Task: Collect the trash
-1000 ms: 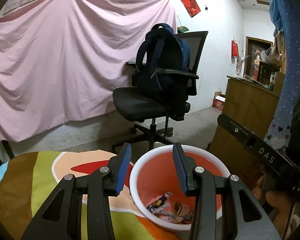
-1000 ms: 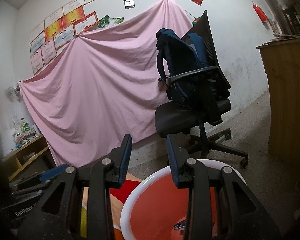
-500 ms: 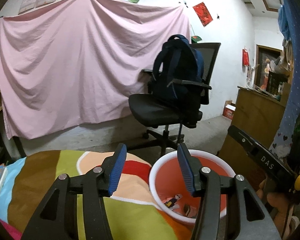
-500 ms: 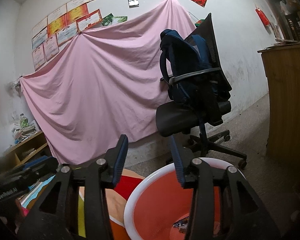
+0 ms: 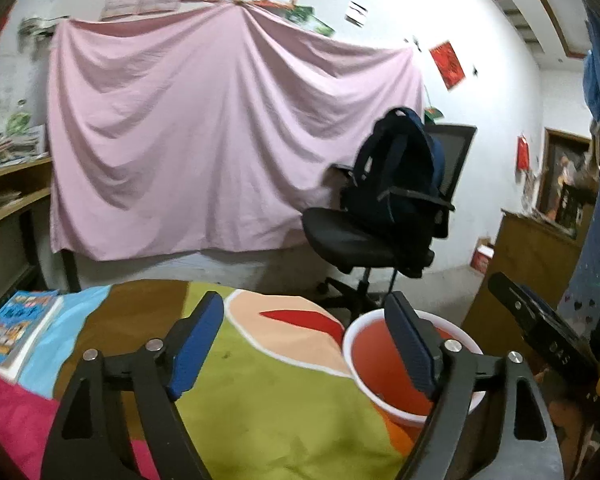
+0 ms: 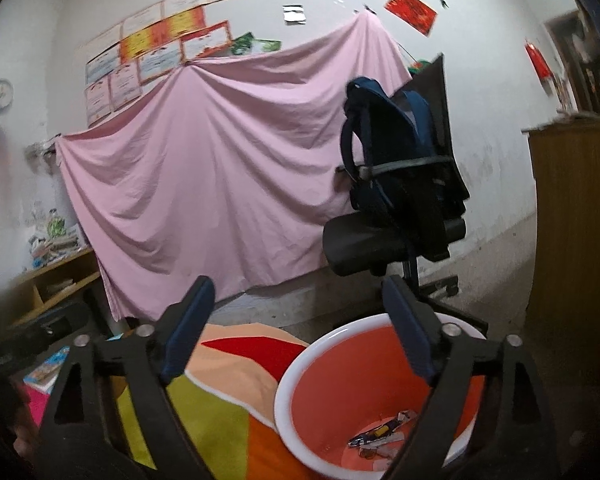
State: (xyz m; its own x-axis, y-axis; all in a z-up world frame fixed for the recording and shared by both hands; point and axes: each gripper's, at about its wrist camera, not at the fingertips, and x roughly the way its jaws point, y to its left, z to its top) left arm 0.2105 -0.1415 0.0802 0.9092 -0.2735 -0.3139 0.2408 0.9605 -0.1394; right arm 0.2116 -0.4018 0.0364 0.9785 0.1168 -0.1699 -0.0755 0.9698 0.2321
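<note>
A bucket (image 6: 340,384), white outside and orange inside, stands at the right edge of a colourful blanket (image 6: 220,412). Several crumpled wrappers (image 6: 380,434) lie on its bottom. My right gripper (image 6: 298,332) hovers just over the bucket's near left rim, its jaws opening wide with nothing between them. My left gripper (image 5: 304,344) hangs over the blanket (image 5: 268,392), left of the bucket (image 5: 374,364). Its jaws are also opening and hold nothing. The black body of the right gripper shows at the right side of the left wrist view.
A black office chair with a dark blue backpack (image 5: 396,184) stands behind the bucket, before a pink sheet (image 5: 220,140) on the wall. A wooden cabinet (image 6: 576,220) is at the right. A book (image 5: 16,332) lies on the blanket's left end, near a wooden shelf (image 5: 8,200).
Both grippers' jaws have spread much wider. The left gripper has swung left, away from the bucket, so more blanket and the book show. The right gripper has drawn back slightly.
</note>
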